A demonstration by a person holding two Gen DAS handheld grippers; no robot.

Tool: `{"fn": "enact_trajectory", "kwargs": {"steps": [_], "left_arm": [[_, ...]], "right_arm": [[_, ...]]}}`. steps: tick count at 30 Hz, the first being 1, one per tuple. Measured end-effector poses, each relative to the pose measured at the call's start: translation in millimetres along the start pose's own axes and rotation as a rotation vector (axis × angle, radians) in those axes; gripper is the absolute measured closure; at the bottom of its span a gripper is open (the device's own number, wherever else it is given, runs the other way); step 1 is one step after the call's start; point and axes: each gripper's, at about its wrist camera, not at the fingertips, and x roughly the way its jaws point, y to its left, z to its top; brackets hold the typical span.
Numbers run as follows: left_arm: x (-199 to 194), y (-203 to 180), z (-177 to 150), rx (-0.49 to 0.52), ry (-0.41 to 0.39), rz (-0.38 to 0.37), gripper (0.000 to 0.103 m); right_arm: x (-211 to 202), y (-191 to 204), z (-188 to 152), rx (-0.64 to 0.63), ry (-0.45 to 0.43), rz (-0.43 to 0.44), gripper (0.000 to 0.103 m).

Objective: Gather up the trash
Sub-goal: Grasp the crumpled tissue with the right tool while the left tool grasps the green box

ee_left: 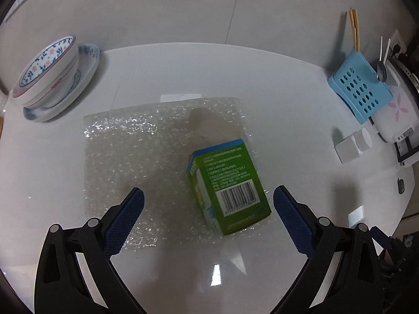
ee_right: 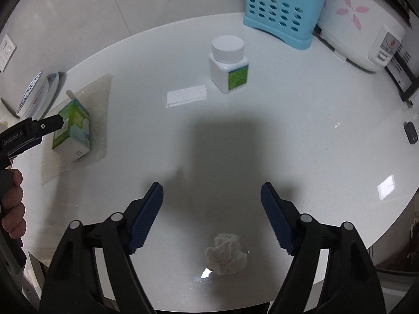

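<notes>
While one green carton lies on one bubble-wrap sheet between the wide-open, empty left gripper, one crumpled tissue sits between the right gripper (also open, empty) — nearer its base.

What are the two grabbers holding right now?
Nothing. The left gripper is open above the green box, pads not touching it. The right gripper is open above the crumpled tissue, also not touching.

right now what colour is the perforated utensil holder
Light blue plastic utensil holder, dotted with oval holes; clearest in the right wrist view.
</notes>
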Motion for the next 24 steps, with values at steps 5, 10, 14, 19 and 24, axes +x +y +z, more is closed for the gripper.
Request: {"fn": "enact_trajectory", "kwargs": {"steps": [5,10,14,19,24], "left_arm": [[18,-11,8,0.007,0.04,0.011,0.007],[30,-17,10,0.014,0.086,0.031,0.014],[38,-20,10,0.017,0.112,0.043,0.028],[41,-24,9,0.028,0.12,0.058,0.045],[38,-26,8,0.038,0.111,0.057,0.054]], "right_arm": [[1,-11,-9,0.043,0.044,-0.005,0.036],[4,-13,-26,0.075,0.104,-0.001,0.04],[10,-14,-36,0.103,0.131,-0.014,0.052],[13,-16,-43,0.144,0.159,-0.018,0.075],[14,-15,-48,0.146,0.16,-0.024,0.085]]}}
